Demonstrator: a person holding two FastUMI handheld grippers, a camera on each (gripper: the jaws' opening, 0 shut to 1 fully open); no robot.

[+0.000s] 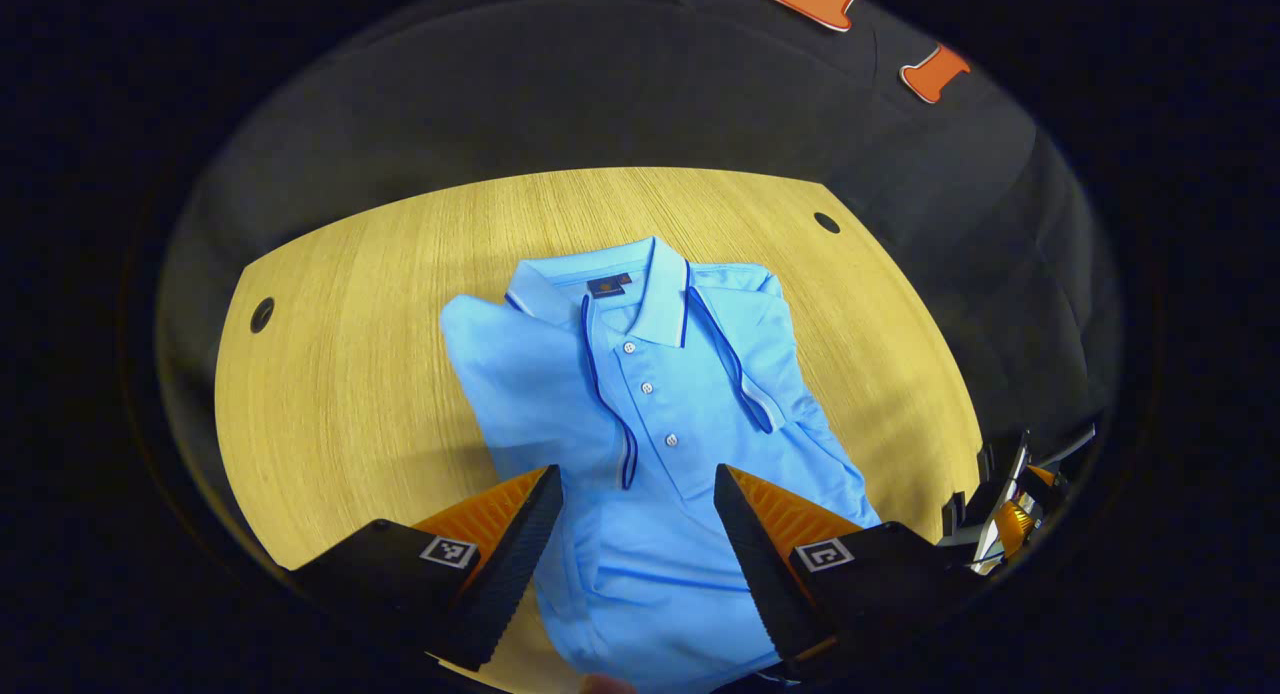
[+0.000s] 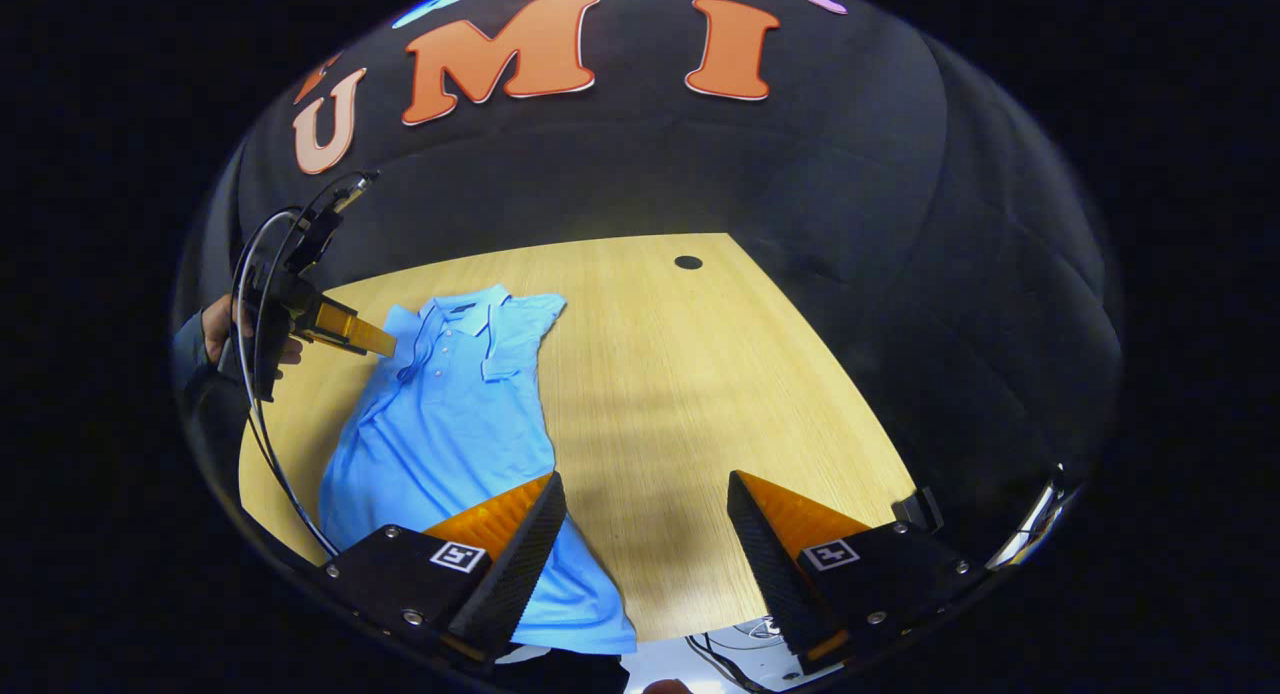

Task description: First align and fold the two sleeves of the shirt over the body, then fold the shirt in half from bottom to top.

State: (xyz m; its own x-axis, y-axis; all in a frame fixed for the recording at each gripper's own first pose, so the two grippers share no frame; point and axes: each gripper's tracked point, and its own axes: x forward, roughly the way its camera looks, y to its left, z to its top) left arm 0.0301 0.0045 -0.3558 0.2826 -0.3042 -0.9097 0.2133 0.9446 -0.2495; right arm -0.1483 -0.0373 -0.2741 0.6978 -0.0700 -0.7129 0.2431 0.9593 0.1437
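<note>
While both sleeves lie folded on the shirt (image 1: 640,424), left gripper (image 1: 635,534) and right gripper (image 2: 645,534) gape wide over the table (image 2: 680,394); hem cut off.

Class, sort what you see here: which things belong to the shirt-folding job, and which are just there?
Part of the job:
shirt, sleeves already folded over its body
left tool, open
right tool, open

Just there:
wooden table
cable holes in the table

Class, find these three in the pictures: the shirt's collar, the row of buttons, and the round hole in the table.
collar (image 1: 660,289): left gripper view, on its right flap.
buttons (image 1: 648,387): left gripper view, on the middle button.
hole (image 2: 688,262): right gripper view, its dark centre.
</note>
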